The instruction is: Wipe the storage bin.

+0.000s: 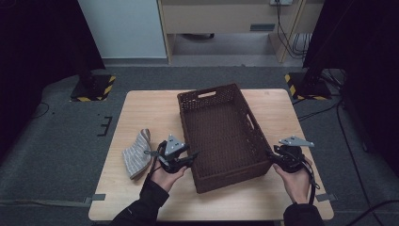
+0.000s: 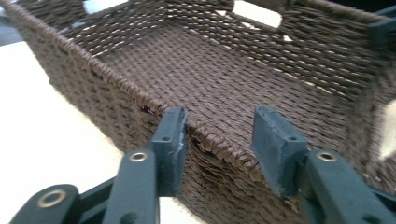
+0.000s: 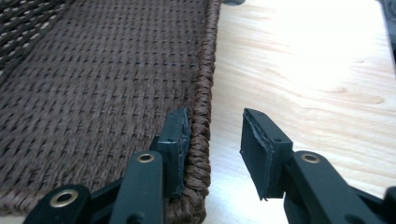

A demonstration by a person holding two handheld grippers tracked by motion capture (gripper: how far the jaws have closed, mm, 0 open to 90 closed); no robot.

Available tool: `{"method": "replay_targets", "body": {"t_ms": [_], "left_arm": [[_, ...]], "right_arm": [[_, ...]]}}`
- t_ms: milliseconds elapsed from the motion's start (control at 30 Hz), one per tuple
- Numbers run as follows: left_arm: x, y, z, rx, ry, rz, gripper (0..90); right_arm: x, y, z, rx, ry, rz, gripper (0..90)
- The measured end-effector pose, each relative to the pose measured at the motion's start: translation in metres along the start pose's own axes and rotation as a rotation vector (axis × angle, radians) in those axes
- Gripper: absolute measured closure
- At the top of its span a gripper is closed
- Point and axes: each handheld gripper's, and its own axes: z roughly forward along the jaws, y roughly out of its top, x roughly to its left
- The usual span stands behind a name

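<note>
Both forearms come in from the near edge of the table [image 1: 141,103], sleeves dark, each hand wrapped around a claw and aimed inward at a near corner of the basket [image 1: 221,134].

The left claw [image 1: 188,157] lies roughly level, pointing toward the basket's near-left corner, a grey three-cornered plate on top. The right claw [image 1: 273,155] sits at the near-right corner, its plate tilted up.

The basket is a rectangular, dark brown woven tray with a braided rim, cut-out handle slots in its walls and a tightly ribbed floor. It stands at the middle of the pale wooden table, slightly skewed. A folded striped cloth [image 1: 137,153] in grey and beige lies on the table just left of the left claw.

In the left gripper view, the left claw [image 2: 219,135] is spread partway, straddling the braided rim [image 2: 219,144]; one pad lies against the wall's outer face, the other stands clear over the inside.

In the right gripper view, the right claw [image 3: 212,140] is also parted around the rim [image 3: 203,116]: one pad rests against the inner side, the other hangs free over bare wood.
</note>
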Motion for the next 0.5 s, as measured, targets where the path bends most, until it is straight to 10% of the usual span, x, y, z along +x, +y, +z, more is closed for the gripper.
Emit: {"method": "replay_targets", "body": {"t_ms": [500], "left_arm": [[0.046, 0.019, 0.022, -0.017, 0.076, -0.002, 42.0]], "right_arm": [[-0.001, 0.005, 0.007, -0.029, 0.004, -0.019, 59.9]]}}
